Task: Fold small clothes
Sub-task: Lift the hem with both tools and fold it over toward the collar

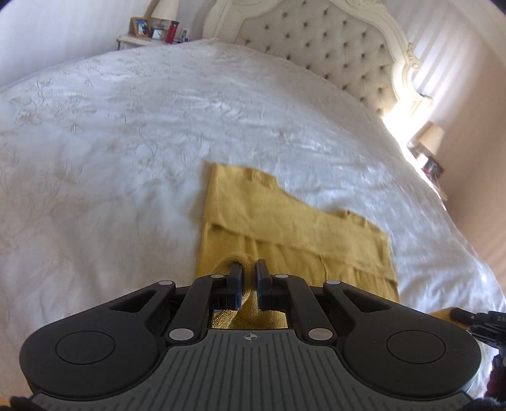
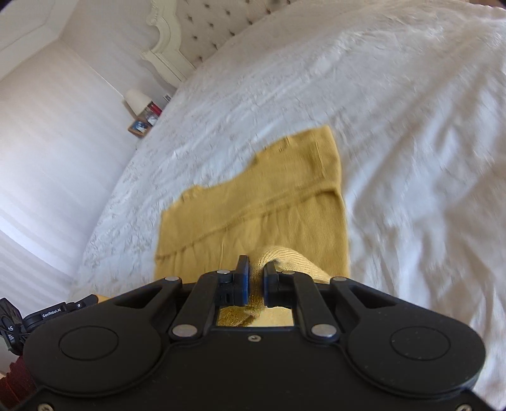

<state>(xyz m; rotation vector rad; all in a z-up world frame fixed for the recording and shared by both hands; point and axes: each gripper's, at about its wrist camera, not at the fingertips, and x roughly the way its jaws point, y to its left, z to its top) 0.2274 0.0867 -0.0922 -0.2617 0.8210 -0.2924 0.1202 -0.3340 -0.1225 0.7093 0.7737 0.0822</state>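
Both tongs are clenched on knit: the left gripper (image 1: pixel 248 272) pinches a bunched near-edge fold of the mustard garment (image 1: pixel 284 221) between its dark pads, and the right gripper (image 2: pixel 256 275) does the same at its own near corner of the mustard garment (image 2: pixel 259 202), with yellow ribbing showing through the gap behind each pair of fingers

The bed (image 1: pixel 110 142) fills most of both views, its white embroidered cover rumpled; a tufted headboard (image 1: pixel 332 47) stands at the far end, with a nightstand (image 1: pixel 142 38) at the far left carrying a red bottle (image 1: pixel 171 31) and picture frames, and a lamp (image 1: pixel 431 136) at the far right

The garment lies flat on the cover near the person, well apart from the headboard; its sides look already turned in, with a stepped far edge and a seam or overlap running across its middle

Judged from this, the step in hand is the lengthwise fold, near hem lifted by both corners. The next move calls for carrying both corners together toward the far edge, level and at equal pace, then laying them down aligned before letting go; uneven travel would skew the fold. Motion blur hides finer detail
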